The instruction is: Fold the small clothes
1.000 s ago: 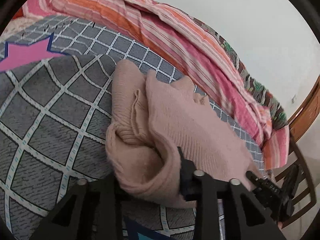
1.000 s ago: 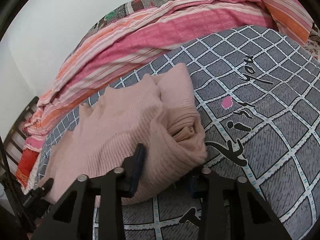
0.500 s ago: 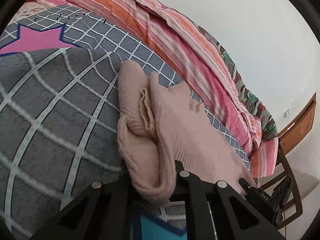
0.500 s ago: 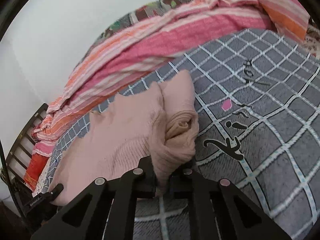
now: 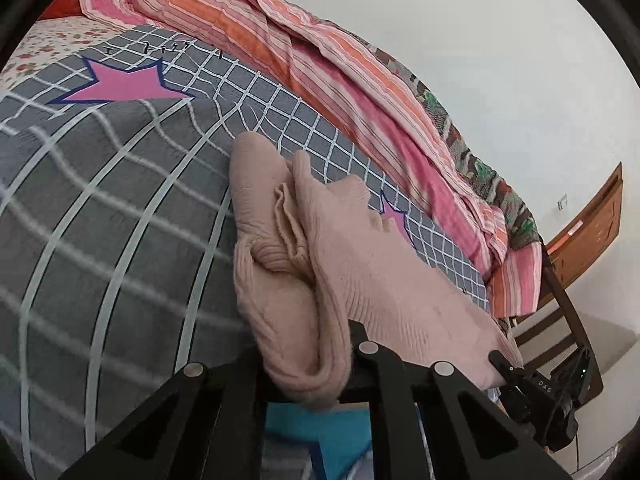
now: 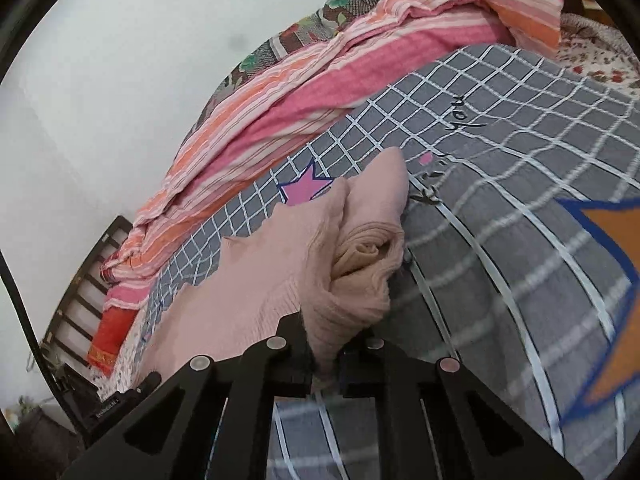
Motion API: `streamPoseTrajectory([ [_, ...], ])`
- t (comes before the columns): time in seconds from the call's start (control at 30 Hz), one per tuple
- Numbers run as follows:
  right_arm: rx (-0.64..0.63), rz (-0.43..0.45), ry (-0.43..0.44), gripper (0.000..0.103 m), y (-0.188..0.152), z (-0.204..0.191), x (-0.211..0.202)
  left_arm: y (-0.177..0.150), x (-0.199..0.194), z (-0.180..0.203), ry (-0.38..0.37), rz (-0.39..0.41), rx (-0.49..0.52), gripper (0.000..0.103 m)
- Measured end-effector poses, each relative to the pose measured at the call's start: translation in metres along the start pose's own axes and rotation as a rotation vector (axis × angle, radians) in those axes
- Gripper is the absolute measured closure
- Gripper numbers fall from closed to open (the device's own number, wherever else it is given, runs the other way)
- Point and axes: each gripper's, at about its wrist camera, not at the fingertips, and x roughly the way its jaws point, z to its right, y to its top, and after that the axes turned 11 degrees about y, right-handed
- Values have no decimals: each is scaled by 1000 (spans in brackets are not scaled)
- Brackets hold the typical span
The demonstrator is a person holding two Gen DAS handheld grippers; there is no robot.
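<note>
A pale pink ribbed knit garment lies folded on a grey checked blanket. My left gripper is shut on the garment's near left corner, where bunched layers fill the gap between the fingers. In the right wrist view the same pink garment stretches away to the left, and my right gripper is shut on its near right corner, with a rolled fold just ahead of the fingertips. The other gripper's black body shows at the right edge of the left wrist view.
A pink and orange striped quilt is heaped along the white wall behind the blanket. A wooden headboard and dark chair frame stand at the right. Dark slatted bed rails stand at the left of the right wrist view.
Both grippers went from open around the garment's near corners to shut on them. Both then drew back toward me with the fabric, uncovering a pink star on the blanket behind it.
</note>
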Motion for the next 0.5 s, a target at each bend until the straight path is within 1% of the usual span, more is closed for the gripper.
streamPoseTrajectory([
  [0.07,-11,-6,-8,95,-9,-2,-10,-6,-8,-2,1,1,2,94],
  [0.13,-16,-30,-27,94,-13,-2,-13,-8,-11,-1,22,-2,14,92],
  [0.2,-19,-57,-58,86,-14,0,-16,-6,-11,-4,54,-30,24,87],
  [0.23,-33,-64,-77,82,-14,0,-19,-4,-11,-7,62,-45,25,83],
  [0.27,-59,-64,-92,80,-13,-1,-24,-2,-13,-10,73,-52,28,79],
  [0.3,-86,-59,-104,78,-12,-2,-30,1,-18,-14,93,-38,31,77],
  [0.37,-168,-22,-172,72,-10,-7,-43,6,-28,-20,153,8,47,70],
  [0.4,-217,3,-212,70,-8,-10,-50,11,-34,-22,180,35,59,70],
  [0.43,-238,14,-224,67,-6,-11,-53,15,-37,-24,187,48,64,69],
  [0.5,-263,29,-218,66,1,-13,-56,26,-37,-25,174,47,64,68],
])
